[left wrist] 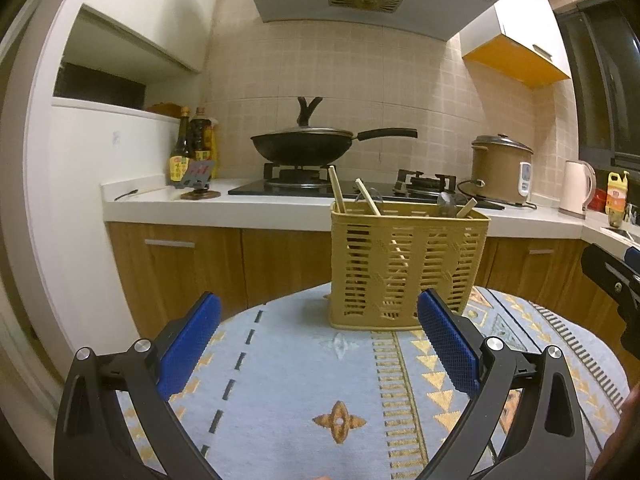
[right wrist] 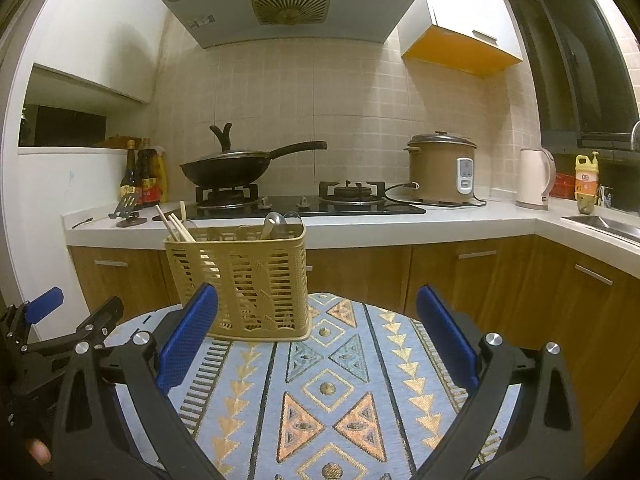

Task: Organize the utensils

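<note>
Judging from how things lie, the sorting appears to be either at its close or at a pause between pieces, since no loose utensil is seen on the patterned cloth (right wrist: 328, 392) that covers the round tabletop (left wrist: 592, 364). Nothing is held by the left hand-held gripper (left wrist: 318, 344), whose blue pads (left wrist: 188, 346) are spread wide apart above the cloth; the right hand-held gripper (right wrist: 318, 340) is likewise empty, its jaws standing well apart. The yellow slotted basket (left wrist: 404, 264) is set upright near the far edge of the tabletop, just ahead of both grippers, nearer the left finger in the right wrist view and nearer the right finger in the left wrist view. Wooden chopsticks (right wrist: 176, 226) are leaned in one end of it, and what look like metal spoons (right wrist: 276, 222) are gathered in the other end; whether a divider separates them cannot be told. Should a further piece be wanted, it would have to be sought outside these views, then lowered tip-first through the open top into the end holding its own kind. The basket looks light, so it may slide if it is nudged.
</note>
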`<state>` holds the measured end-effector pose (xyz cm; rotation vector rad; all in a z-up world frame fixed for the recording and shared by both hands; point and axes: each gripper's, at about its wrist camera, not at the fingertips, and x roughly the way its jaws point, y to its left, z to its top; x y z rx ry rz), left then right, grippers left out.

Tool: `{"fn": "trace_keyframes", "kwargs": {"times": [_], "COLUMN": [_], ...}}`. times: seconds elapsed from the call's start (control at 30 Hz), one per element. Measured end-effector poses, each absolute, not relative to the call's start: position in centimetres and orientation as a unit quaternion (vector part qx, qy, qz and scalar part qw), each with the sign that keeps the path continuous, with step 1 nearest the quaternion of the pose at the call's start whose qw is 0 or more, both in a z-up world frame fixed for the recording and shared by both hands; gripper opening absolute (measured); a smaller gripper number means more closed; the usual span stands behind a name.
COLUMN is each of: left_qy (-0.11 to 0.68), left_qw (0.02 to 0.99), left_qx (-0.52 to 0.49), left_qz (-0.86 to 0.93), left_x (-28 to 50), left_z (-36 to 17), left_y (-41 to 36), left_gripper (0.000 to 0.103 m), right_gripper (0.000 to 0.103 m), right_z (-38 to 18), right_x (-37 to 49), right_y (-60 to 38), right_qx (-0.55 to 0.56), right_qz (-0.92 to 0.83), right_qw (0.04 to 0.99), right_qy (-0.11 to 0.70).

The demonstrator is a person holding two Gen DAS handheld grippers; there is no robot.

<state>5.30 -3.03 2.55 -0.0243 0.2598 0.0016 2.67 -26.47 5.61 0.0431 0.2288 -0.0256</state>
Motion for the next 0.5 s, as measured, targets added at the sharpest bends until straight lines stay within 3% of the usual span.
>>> {"fn": "trace_keyframes", "kwargs": {"times": [0.5], "left_qy": [0.133], "left_qw": [0.991], "left_qx": [-0.005], "left_qz": [0.003], "left_x": [5.35], "left_z": [2.48], "left_y": [-3.08], "left_gripper": [0.095], "right_gripper": [0.095], "right_z": [5.65], "right_x": [2.85], "right_y": [-27.39], "right_qx": [0.040], "right_qz": [-0.014], "right_qw": [0.992], "right_qy": [0.120]}}
